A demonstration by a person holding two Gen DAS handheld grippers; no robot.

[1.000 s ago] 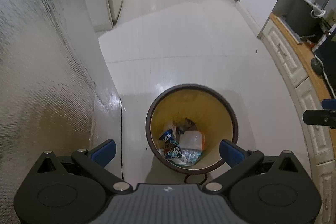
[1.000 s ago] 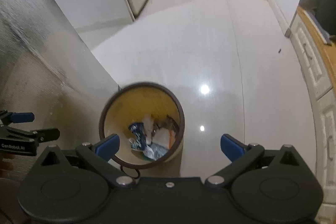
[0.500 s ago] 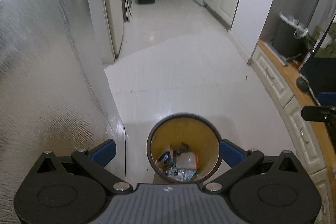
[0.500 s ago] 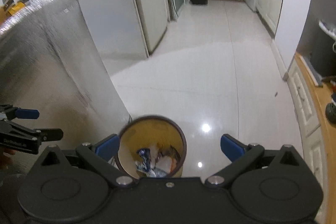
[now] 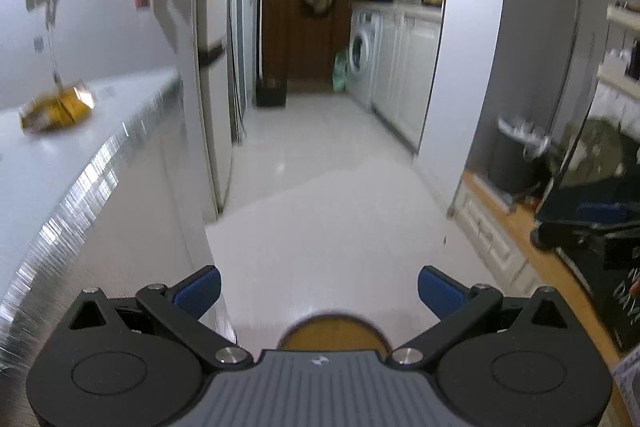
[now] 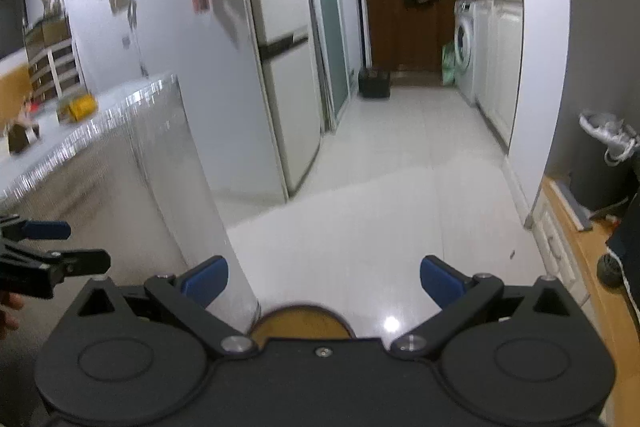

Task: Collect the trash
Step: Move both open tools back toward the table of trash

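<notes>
The round yellow trash bin with a dark rim stands on the white floor, mostly hidden under my left gripper, which is open and empty. It also shows in the right wrist view below my right gripper, also open and empty. A crumpled yellow wrapper lies on the silver table top at the left; it appears in the right wrist view too. A small brown item lies further left on that table.
The silver-wrapped table side rises close on the left. A fridge stands beyond it. A wooden counter with drawers runs along the right. A hallway with a washing machine leads away ahead.
Both grippers have risen and tilted up from looking down into the bin. The bin has slid to the bottom edge of both views and the table top with the yellow wrapper has come into sight.
</notes>
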